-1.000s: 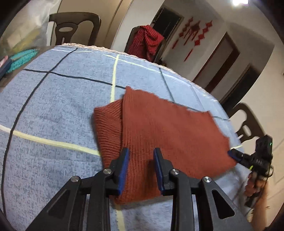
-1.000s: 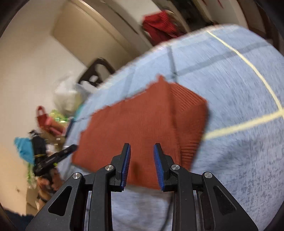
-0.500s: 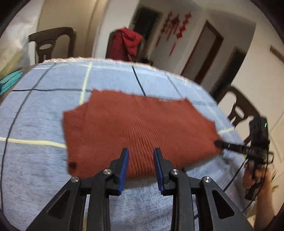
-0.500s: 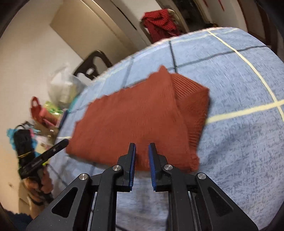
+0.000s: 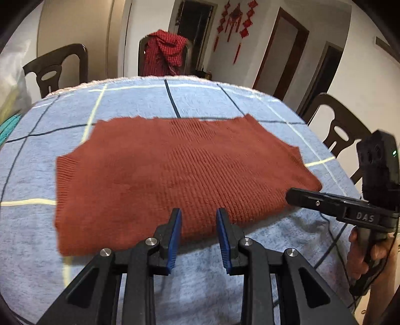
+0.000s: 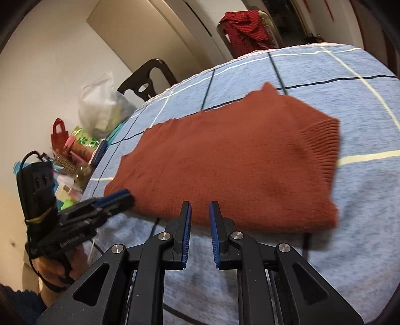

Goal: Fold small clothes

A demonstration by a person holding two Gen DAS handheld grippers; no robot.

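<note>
Left gripper (image 5: 197,222) narrow gap, empty; right gripper (image 6: 200,216) narrower, empty. Only right view shows bags (image 6: 100,112) & clutter; only left shows red wall ornaments (image 5: 233,18). Rust knit garment (image 5: 175,175) folded flat, mid blue tablecloth (image 5: 37,162).

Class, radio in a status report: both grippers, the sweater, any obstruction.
Left gripper open, empty. Right gripper open, empty. Sweater folded flat on blanket. Nothing in the way.

Your rust sweater (image 5: 175,172) is ribbed matt knit; table (image 5: 140,102) cover is fuzzy blue cloth; chair (image 5: 57,70) is glossy dark wood.
</note>
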